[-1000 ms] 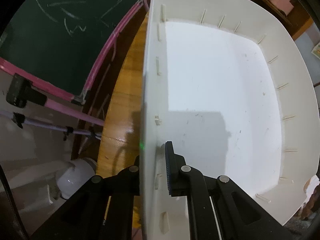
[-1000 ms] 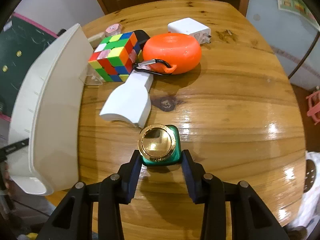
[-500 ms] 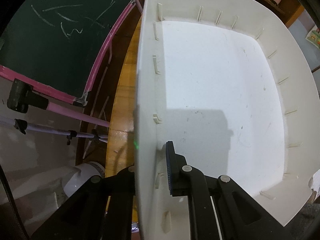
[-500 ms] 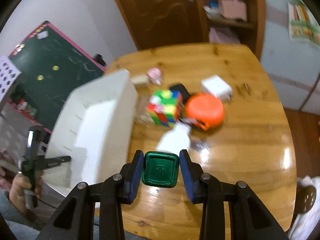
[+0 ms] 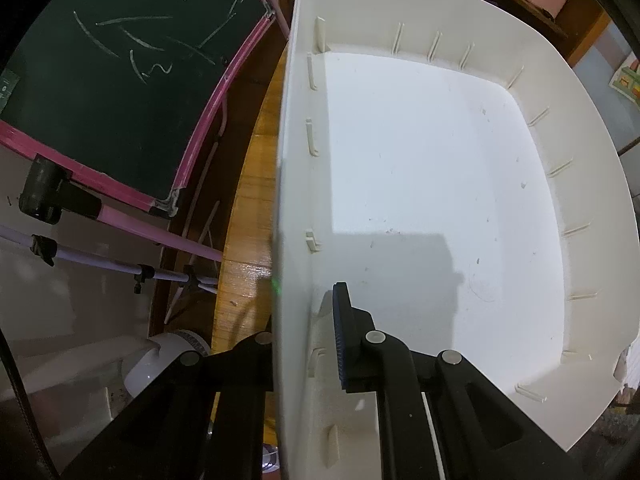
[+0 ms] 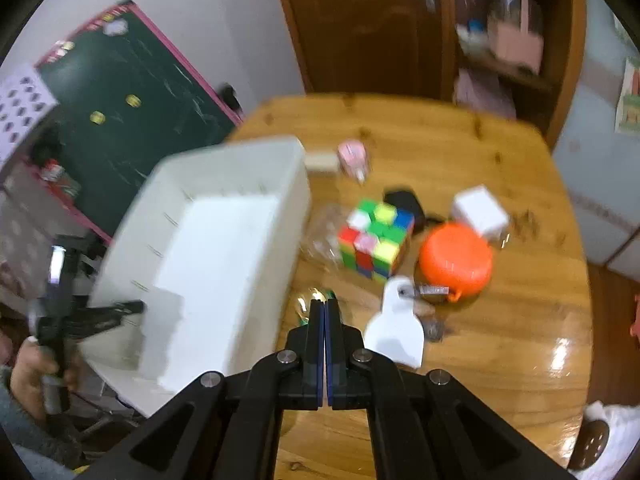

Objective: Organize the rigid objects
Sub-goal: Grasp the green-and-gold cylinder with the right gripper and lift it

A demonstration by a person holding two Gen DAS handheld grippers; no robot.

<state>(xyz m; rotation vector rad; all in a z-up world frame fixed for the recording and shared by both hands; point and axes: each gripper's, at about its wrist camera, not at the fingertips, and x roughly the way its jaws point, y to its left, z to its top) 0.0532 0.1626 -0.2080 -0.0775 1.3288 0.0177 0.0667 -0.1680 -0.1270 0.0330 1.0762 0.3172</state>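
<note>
The left gripper (image 5: 305, 309) gripped the near side wall of the white bin (image 5: 400, 4), one of the jaws inside the wall and the other outside it, which held the bin tipped at the table's edge with its open mouth turned up toward the right hand. The bin's floor showed bare.

The right gripper (image 6: 324, 305) hung over the table (image 6: 500, 340) just off the bin's outer side wall. Its jaws were clenched flat against each other with nothing between them. The green bottle (image 6: 309, 301) showed only as a blurred glint of gold cap and green body just past the jaw tips, low beside the bin's side wall, apparently on the table and not in the bin. Whether it stood upright or lay over could not be told.

The bottle lay straight ahead of the right jaws and below them, on the side of the bin away from the left gripper, so the right hand was plainly the nearer. Judging by this, those jaws would need to part and drop over the bottle before it could be carried across the bin's wall. Farther out from that same wall sat a colour cube (image 6: 376, 240) and an orange round case (image 6: 456, 264).
</note>
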